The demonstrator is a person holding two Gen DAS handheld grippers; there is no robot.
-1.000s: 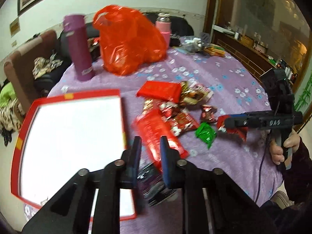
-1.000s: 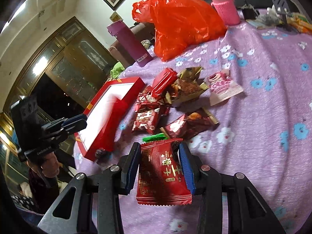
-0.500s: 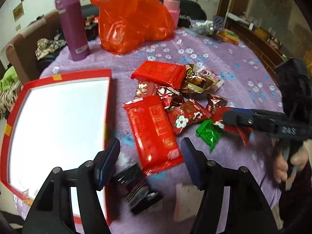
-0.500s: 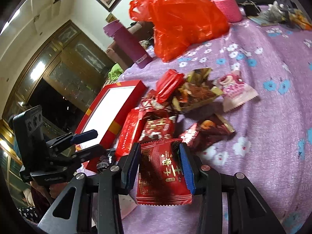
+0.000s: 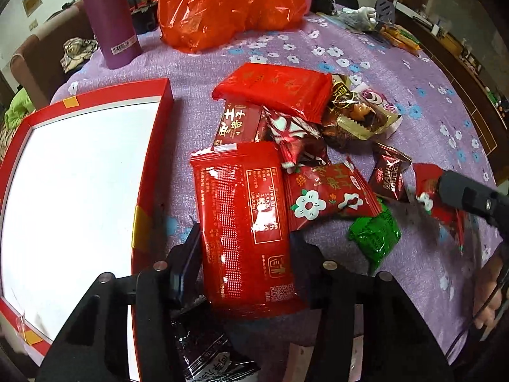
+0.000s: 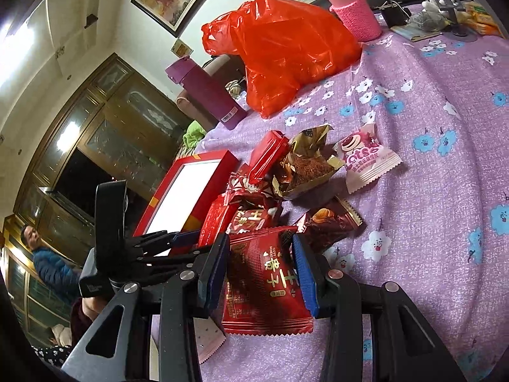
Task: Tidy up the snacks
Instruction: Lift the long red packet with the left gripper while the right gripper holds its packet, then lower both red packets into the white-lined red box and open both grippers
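Left wrist view first: the left gripper (image 5: 245, 251) has its black jaws spread wide on either side of a long, flat red foil snack packet (image 5: 245, 222) that lies printed-back-up on the purple flowered tablecloth (image 5: 366, 63). Whether the pads actually touch the packet's edges, I can't tell. Just to the left sits the shallow red box with a white inside (image 5: 152, 159), and a black crinkly wrapper (image 5: 206, 350) lies partly under the gripper, right by the box's near corner. Beyond the long packet the pile spreads out: a red packet with white flowers (image 5: 327, 195), a green foil sweet (image 5: 375, 235), a small dark brown wrapped chocolate (image 5: 389, 175) and a big plump red foil pack (image 5: 273, 90) on top at the back. An orange-red plastic bag (image 5: 229, 6) and a tall purple flask (image 5: 106, 16) stand at the far side.

Over to the right wrist view: the right gripper (image 6: 261, 273) has its blue-padded fingers (image 6: 305, 273) pressed against both sides of a dark red snack packet with gold lettering (image 6: 264, 283), clamped firm. Ahead of it lie a pink-and-white sachet (image 6: 366, 159) and a gold crumpled wrapper (image 6: 305, 165), with a pink knitted-sleeve bottle (image 6: 353, 6) at the back.
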